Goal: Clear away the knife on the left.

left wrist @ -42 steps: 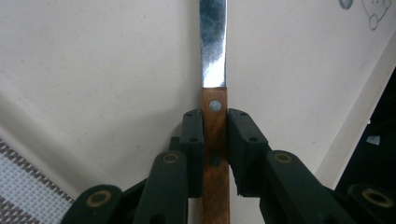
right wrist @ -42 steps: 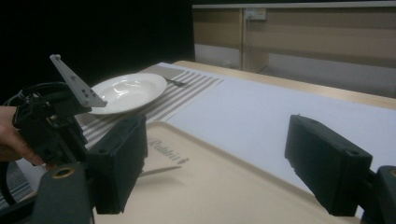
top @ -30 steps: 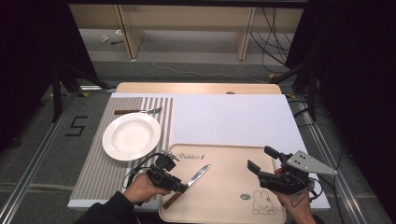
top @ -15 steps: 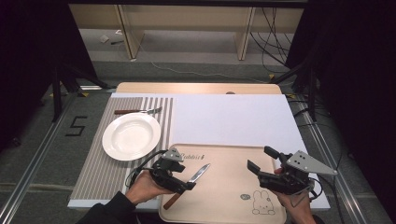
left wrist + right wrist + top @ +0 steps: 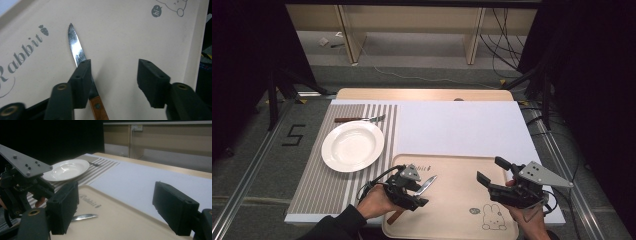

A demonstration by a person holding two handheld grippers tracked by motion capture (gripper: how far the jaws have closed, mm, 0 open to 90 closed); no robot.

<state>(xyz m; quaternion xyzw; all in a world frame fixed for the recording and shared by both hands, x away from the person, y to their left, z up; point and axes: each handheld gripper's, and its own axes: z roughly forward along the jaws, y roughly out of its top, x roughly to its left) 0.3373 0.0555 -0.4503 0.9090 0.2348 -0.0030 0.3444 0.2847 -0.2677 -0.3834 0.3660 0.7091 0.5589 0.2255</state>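
Note:
A knife (image 5: 428, 182) with a brown wooden handle lies slanted on the left part of the beige rabbit tray (image 5: 452, 170). My left gripper (image 5: 421, 192) hovers low over it. In the left gripper view the knife (image 5: 75, 47) runs under one jaw, and bare tray (image 5: 120, 32) fills the gap of the left gripper (image 5: 115, 67). Those jaws have just been closing, but nothing is pressed between them. My right gripper (image 5: 492, 169) is held over the tray's right part. Its jaws (image 5: 116, 192) stand wide apart with nothing in them.
A white plate (image 5: 353, 146) sits on a striped placemat (image 5: 319, 185) left of the tray, with a fork (image 5: 359, 119) behind it. A white sheet (image 5: 462, 125) covers the table beyond the tray. The tray's raised rim (image 5: 100, 191) runs along its far side.
My left gripper has shifted a little to the right, over the knife. The knife still lies on the tray. The right gripper has kept still.

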